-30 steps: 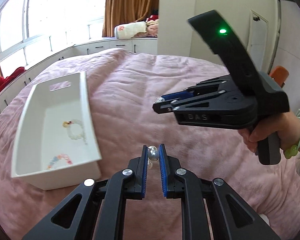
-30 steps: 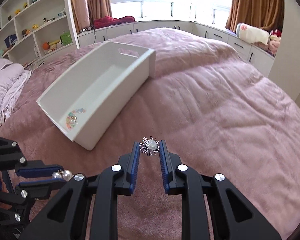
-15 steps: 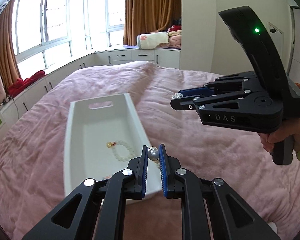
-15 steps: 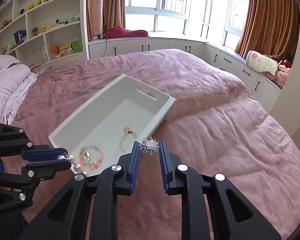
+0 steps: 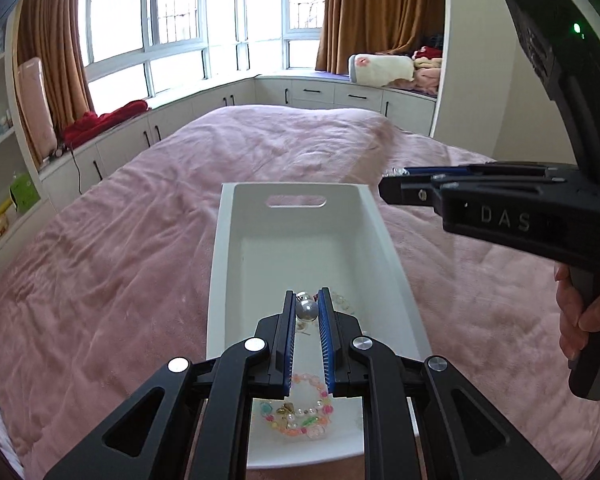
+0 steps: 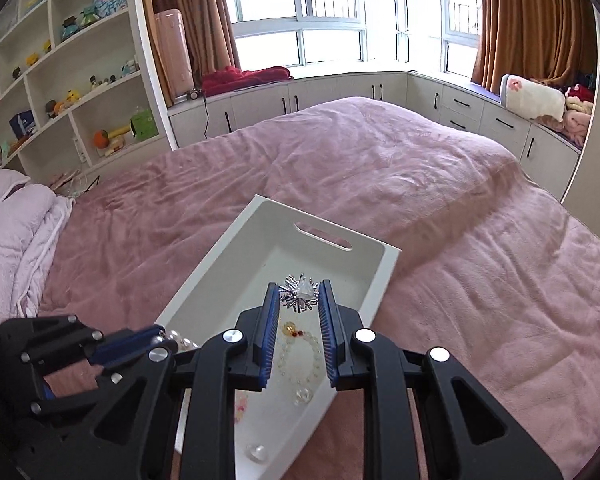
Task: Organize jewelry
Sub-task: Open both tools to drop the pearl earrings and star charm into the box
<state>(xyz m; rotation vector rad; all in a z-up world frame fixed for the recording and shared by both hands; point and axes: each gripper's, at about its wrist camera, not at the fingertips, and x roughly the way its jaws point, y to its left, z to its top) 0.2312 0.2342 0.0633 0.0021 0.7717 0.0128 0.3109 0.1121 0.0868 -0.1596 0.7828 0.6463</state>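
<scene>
A white tray point(image 5: 384, 248) lies on the pink bed; it also shows in the right wrist view point(image 6: 220, 264). My left gripper point(image 5: 306, 309) is shut on a pearl earring point(image 5: 305, 310) and holds it above the tray's near half. My right gripper point(image 6: 299, 300) is shut on a spiky silver brooch point(image 6: 299, 295) above the tray. Inside the tray lie a colourful bead bracelet point(image 5: 300, 414) and a pale bead bracelet with a gold charm point(image 6: 300, 354). The right gripper appears in the left wrist view point(image 5: 396, 180) over the tray's far right corner.
The pink bedspread point(image 6: 480, 280) spreads around the tray. Folded pale bedding point(image 6: 16, 232) lies at the left. Shelves with toys point(image 6: 72, 80) and low cabinets under the windows point(image 6: 380, 92) stand beyond the bed.
Both grippers have moved left and forward over the tray, each still holding its piece. The tray now sits directly under both.
</scene>
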